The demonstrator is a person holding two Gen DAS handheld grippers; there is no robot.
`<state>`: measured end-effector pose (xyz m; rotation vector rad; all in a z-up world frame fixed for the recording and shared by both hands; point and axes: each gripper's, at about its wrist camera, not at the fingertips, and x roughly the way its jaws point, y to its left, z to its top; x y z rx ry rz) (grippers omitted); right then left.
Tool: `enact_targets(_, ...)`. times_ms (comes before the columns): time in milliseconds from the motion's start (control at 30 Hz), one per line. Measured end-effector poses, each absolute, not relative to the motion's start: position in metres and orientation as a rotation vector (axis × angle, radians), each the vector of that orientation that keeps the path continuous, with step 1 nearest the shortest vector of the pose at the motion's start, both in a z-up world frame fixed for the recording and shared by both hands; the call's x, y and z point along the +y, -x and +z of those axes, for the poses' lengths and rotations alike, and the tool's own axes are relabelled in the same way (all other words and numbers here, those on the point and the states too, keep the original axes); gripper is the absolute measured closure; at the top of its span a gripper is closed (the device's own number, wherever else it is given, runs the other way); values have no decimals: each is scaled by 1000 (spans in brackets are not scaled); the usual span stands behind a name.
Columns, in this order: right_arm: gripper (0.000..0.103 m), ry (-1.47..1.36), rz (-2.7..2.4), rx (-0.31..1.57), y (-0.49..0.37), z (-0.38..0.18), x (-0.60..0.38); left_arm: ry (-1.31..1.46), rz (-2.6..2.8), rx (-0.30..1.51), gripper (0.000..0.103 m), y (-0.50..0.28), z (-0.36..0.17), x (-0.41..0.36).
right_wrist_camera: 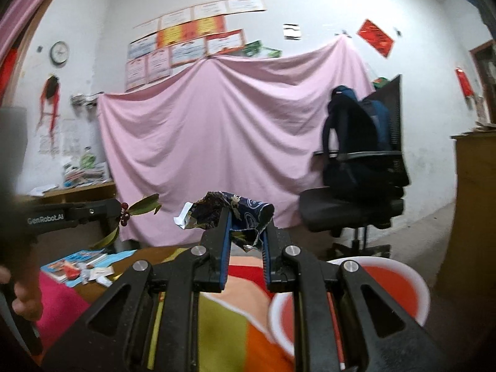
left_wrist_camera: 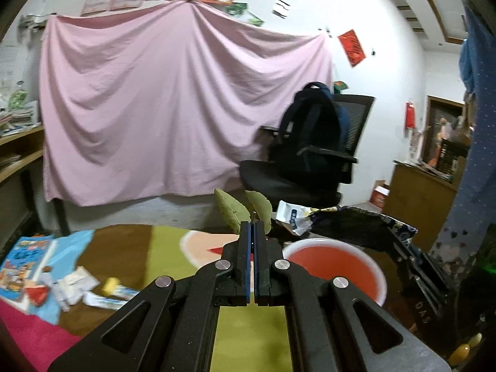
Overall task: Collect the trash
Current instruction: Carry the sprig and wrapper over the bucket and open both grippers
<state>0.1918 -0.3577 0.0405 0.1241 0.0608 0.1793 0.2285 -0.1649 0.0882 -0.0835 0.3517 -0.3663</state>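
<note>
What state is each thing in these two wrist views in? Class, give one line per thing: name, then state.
left gripper: shut on the leafy berry sprig.
leafy berry sprig: held up off the mat.
right gripper: shut on the crumpled dark wrapper.
crumpled dark wrapper: held aloft, crushed.
red basin: open-topped, nothing seen inside it.
backpack: upright on the office chair.
scattered packets: lying on the mat.

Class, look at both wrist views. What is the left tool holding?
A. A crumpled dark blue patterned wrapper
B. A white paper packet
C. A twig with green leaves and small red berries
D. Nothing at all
C: the left tool is shut on the twig with green leaves and small red berries, while the crumpled dark blue patterned wrapper sits in the right tool.
</note>
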Motion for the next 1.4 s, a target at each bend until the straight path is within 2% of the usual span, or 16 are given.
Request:
enact_targets(500, 56, -241, -5, 252, -216, 11, -437, 91, -521, 508, 103, -270, 55, -271)
enact_targets(1133, 55, -254, -91, 447, -241, -28, -462, 112, -540, 777, 103, -321, -3, -304)
enact_targets(1400, 53, -254, -102, 489, -245, -36, -464, 134, -534, 825, 103, -330, -15, -303)
